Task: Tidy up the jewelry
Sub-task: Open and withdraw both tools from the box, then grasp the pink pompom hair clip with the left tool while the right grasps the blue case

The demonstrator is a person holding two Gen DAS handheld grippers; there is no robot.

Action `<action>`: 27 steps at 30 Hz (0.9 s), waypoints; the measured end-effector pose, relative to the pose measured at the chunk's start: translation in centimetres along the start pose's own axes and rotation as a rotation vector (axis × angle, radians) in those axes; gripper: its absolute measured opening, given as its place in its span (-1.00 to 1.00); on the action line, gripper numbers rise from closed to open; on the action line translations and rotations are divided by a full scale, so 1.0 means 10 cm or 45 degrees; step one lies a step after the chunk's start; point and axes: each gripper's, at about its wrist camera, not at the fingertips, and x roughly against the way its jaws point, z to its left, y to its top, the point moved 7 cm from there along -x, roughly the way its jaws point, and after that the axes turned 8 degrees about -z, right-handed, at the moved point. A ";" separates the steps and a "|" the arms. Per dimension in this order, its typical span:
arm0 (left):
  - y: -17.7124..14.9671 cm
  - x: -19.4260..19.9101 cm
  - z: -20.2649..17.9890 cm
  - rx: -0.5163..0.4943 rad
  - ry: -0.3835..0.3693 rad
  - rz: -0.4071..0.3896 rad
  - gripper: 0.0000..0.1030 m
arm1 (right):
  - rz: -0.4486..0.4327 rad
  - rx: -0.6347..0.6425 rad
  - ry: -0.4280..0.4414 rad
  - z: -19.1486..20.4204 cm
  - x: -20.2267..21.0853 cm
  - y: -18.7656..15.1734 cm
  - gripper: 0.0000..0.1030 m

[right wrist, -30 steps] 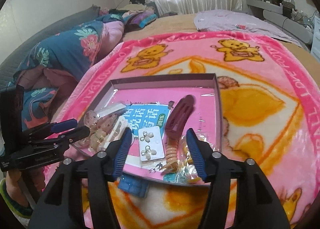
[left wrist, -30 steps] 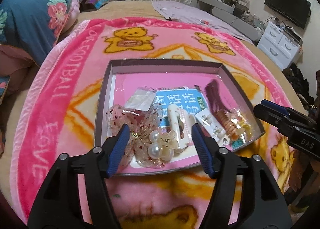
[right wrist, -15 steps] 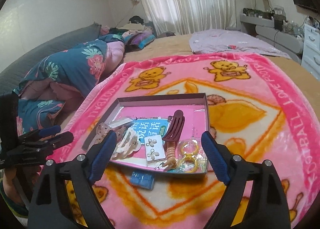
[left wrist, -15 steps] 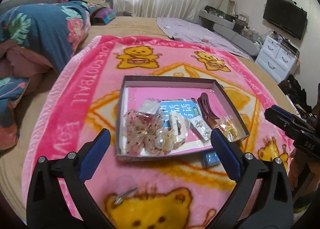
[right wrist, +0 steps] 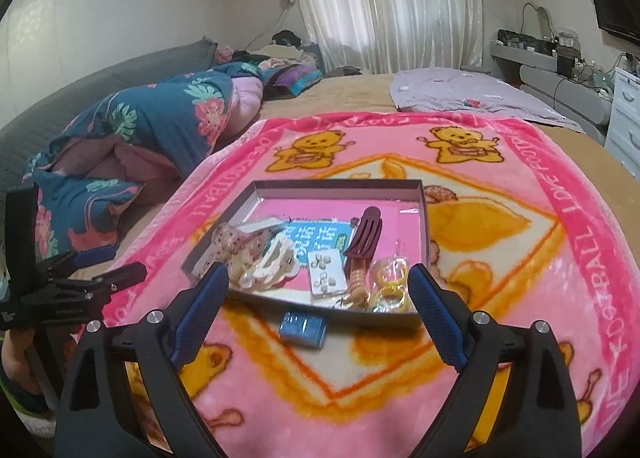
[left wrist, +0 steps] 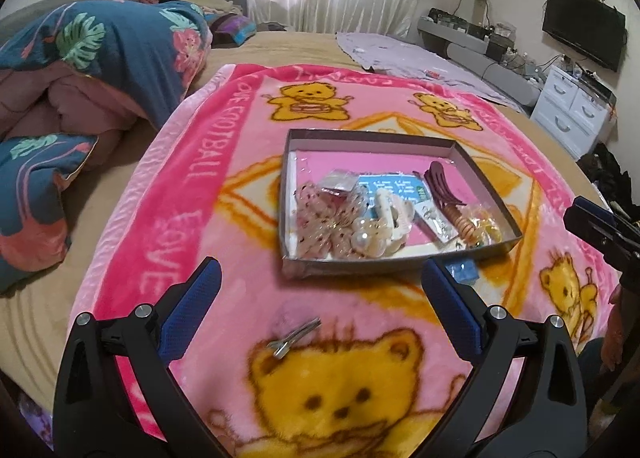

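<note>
A shallow grey-rimmed box [left wrist: 360, 136] on the pink bear blanket holds a sheer bow with pearls [left wrist: 320, 218], a cream claw clip [left wrist: 394, 214], a maroon hair clip [left wrist: 440, 186], an earring card [left wrist: 436, 218] and yellow rings [left wrist: 486, 226]. A small blue case [right wrist: 303, 328] lies outside the box's near edge. A silver hair clip [left wrist: 294, 338] lies loose on the blanket. My left gripper [left wrist: 320, 270] hovers open before the box, empty. My right gripper [right wrist: 317, 272] is also drawn back from the box [right wrist: 340, 186]; its jaws are opening with nothing held.
A folded floral quilt [left wrist: 100, 70] is piled at the left. A lilac cloth [right wrist: 472, 94] lies at the far right of the bed. White drawers [left wrist: 572, 110] and a wall television [left wrist: 584, 32] stand beyond the right edge.
Both grippers drew back and up from the box and spread their jaws wide. The box now looks smaller, and the silver hair clip has come into the left wrist view.
</note>
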 end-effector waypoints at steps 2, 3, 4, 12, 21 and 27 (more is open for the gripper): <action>-0.05 0.02 0.03 -0.005 0.013 0.007 0.81 | 0.013 0.006 0.000 0.02 -0.01 -0.05 0.75; -0.07 0.02 0.04 -0.009 0.017 0.013 0.81 | 0.023 0.010 0.001 0.03 -0.02 -0.08 0.75; -0.09 0.02 0.06 -0.012 0.023 0.017 0.81 | 0.036 0.016 0.002 0.04 -0.03 -0.12 0.75; -0.30 0.00 0.19 -0.010 0.057 0.069 0.81 | 0.111 0.056 0.016 0.19 -0.15 -0.34 0.75; -0.66 -0.22 0.35 0.010 0.082 0.194 0.81 | 0.228 0.099 0.002 0.27 -0.50 -0.67 0.75; -0.78 -0.38 0.39 0.022 0.079 0.251 0.81 | 0.292 0.071 -0.019 0.22 -0.80 -0.79 0.63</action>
